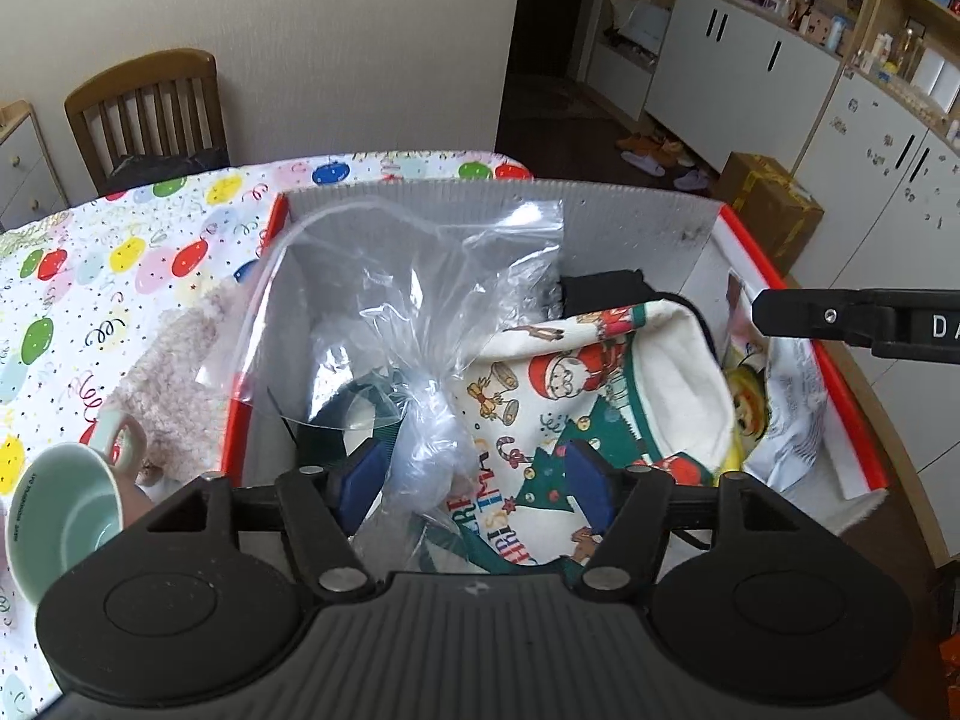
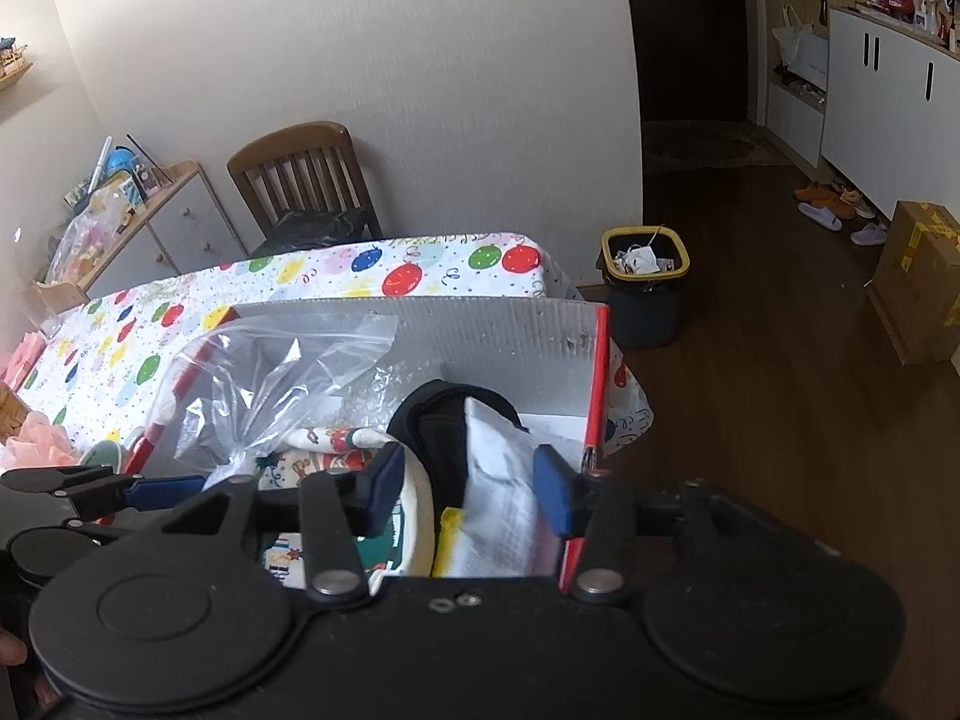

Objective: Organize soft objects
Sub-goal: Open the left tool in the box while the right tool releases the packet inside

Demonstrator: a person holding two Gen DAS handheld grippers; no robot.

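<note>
Hovering over the box (image 1: 636, 204): left gripper (image 1: 471, 483) jaws open astride the plastic bag (image 1: 420, 324), right gripper (image 2: 468, 492) open astride the white packet (image 2: 501, 480). Both limp, slippery; pinch a bunched fold.

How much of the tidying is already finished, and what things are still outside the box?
Done: the Christmas cloth, clear plastic bag and white packet lie in the red-edged box. In hand: nothing; the left gripper and right gripper are both open above the box. Left: the fluffy beige item on the table beside the box.
</note>
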